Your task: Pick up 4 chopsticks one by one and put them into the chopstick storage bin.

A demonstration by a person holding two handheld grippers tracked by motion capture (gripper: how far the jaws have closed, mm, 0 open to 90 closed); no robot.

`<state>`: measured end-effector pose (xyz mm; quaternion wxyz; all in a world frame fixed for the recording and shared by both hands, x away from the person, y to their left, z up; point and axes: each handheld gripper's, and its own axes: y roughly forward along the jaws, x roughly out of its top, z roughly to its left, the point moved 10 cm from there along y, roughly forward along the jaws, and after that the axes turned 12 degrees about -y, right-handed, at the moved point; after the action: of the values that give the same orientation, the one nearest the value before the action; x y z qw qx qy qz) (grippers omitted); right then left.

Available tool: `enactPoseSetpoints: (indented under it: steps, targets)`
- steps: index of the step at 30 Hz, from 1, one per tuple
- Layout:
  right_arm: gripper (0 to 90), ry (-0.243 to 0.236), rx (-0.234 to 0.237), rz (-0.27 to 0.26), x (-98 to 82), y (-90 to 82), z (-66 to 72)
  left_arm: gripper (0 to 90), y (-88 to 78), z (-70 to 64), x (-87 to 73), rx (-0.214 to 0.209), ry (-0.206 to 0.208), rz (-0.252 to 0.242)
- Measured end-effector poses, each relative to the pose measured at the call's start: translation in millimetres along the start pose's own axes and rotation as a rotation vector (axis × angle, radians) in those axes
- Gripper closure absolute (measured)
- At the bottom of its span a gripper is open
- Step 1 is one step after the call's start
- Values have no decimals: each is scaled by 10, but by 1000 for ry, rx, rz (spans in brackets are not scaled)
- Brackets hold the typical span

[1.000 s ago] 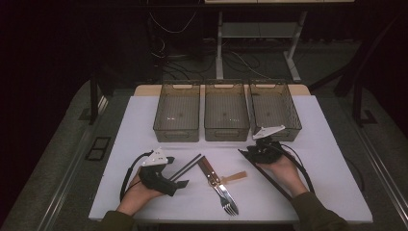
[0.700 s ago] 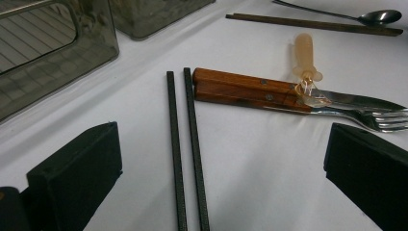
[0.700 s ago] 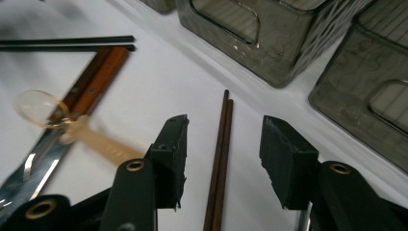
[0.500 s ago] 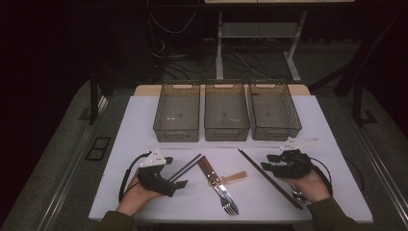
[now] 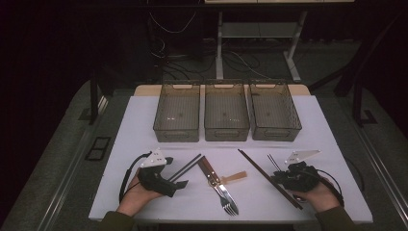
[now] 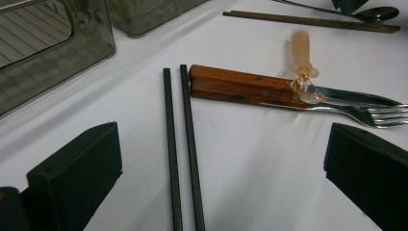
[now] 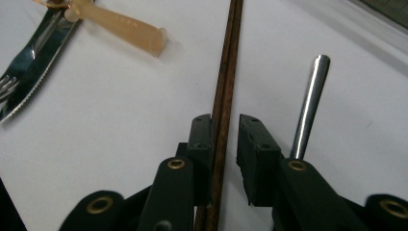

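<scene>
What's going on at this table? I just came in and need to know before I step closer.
A person sits at a white table with a gripper in each hand, working over loose cutlery in front of three clear bins. The right gripper has brown wooden chopsticks between its jaws, which have just been closing; a small gap shows beside the sticks, so they are not clearly clamped. The left gripper rests wide open over a pair of black chopsticks, beside a wood-handled knife and fork.

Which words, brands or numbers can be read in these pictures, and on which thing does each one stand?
Beige plastic handle: faint raised letters, too blurred to read.
Wooden-handled knife and fork, black chopsticks, brown chopsticks, three bins: no text can be seen.
</scene>
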<state>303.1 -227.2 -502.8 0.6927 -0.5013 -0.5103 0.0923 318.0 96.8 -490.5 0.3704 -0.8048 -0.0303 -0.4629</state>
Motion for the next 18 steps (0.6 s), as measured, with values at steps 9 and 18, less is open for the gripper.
enactPoseSetpoints:
  steps: [9,18]
  targets:
    - [825,-14,13,54,-67,79,13,0,7,-3,-3,-3,0,2]
    - [826,-28,13,83,-97,130,34,0,7,-4,-1,-3,-1,1]
